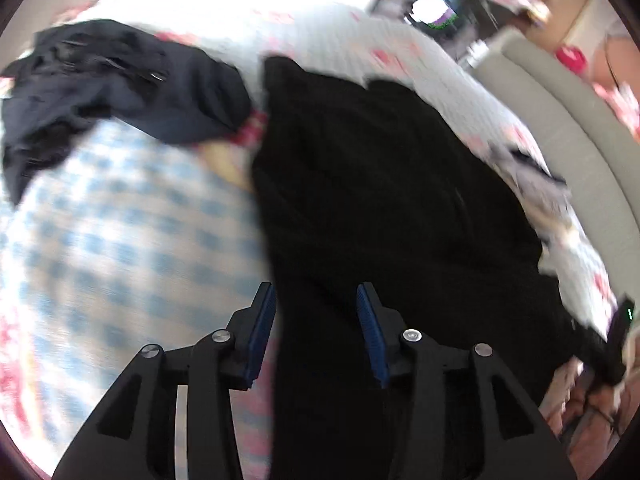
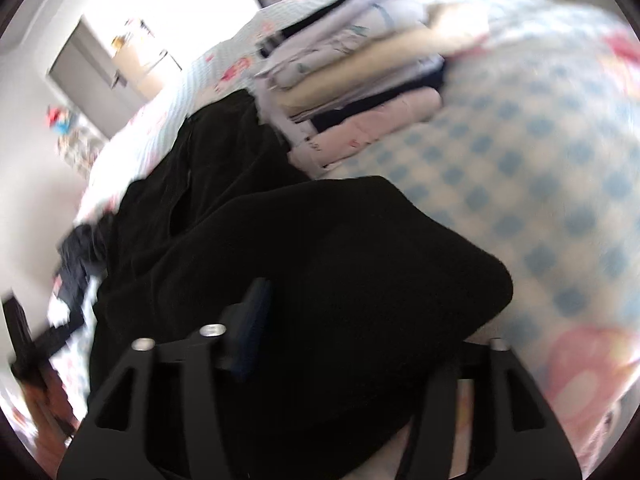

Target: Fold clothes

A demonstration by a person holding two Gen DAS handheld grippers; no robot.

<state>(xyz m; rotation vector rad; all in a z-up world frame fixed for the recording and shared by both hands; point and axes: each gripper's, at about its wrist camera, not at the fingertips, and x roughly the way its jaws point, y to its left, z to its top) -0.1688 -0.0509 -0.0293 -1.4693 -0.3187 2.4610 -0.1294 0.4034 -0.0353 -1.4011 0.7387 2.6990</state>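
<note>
the black garment (image 1: 392, 200) lies spread down the middle of the left wrist view on the bed, likely flattened for folding. the left gripper (image 1: 316, 316) hangs spread at lower centre, pinching nothing. the right gripper (image 2: 360, 320) sits buried under a raised black fold; i cannot tell whether it pinches.

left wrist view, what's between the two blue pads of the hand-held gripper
In the left wrist view, the open left hand-held gripper has only the edge of the black fabric garment lying below its gap, unpinched.
</note>
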